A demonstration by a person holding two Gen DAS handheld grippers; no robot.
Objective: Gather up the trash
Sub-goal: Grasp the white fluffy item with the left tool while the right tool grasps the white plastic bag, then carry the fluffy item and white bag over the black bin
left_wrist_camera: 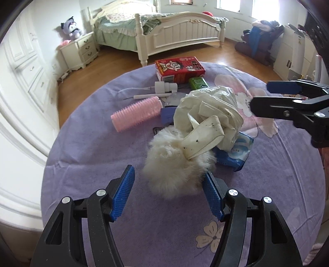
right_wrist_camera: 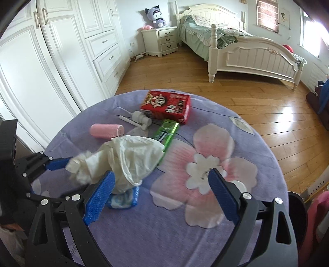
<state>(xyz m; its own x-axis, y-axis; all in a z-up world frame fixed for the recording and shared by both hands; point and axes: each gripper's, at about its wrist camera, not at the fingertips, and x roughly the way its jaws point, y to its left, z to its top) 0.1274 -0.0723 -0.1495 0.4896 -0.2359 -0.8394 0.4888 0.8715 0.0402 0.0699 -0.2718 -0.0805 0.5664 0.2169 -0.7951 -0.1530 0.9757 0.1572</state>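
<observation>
1. Trash: a heap near the middle of the round table [left_wrist_camera: 86, 156], which is draped in a purple flowered cloth.
2. Cream plastic bag [left_wrist_camera: 207, 115], crumpled, on top of the heap; I see dark specks on its handle loop.
3. White fluffy pompom [left_wrist_camera: 174, 164], touching the bag's handle, on the near side of the heap in my left view.
4. Blue tissue packet [left_wrist_camera: 236, 154], lying partly under the bag.
5. Pink hair roller [left_wrist_camera: 136, 113], on its side, left of the bag.
6. White pump head [left_wrist_camera: 165, 88] with its thin tube, between the roller and the red carton [left_wrist_camera: 180, 68].
7. Green packet [right_wrist_camera: 165, 133], flat, just beside the carton.
8. A small purple item [left_wrist_camera: 167, 116] sits against the bag; I cannot tell what it is.
9. Left gripper [left_wrist_camera: 168, 195]: my jaws stand wide open, one on each side of the pompom; the right-hand pad seems to touch the fluff, but nothing is clamped.
10. Right gripper [right_wrist_camera: 162, 195]: jaws wide open and holding nothing, low above the pink flower print, with the bag just beside its left finger.
11. Room behind: white bed [right_wrist_camera: 253, 53], nightstand [right_wrist_camera: 160, 41] with a plush toy [right_wrist_camera: 155, 16], white wardrobe [right_wrist_camera: 61, 53], wooden floor.
</observation>
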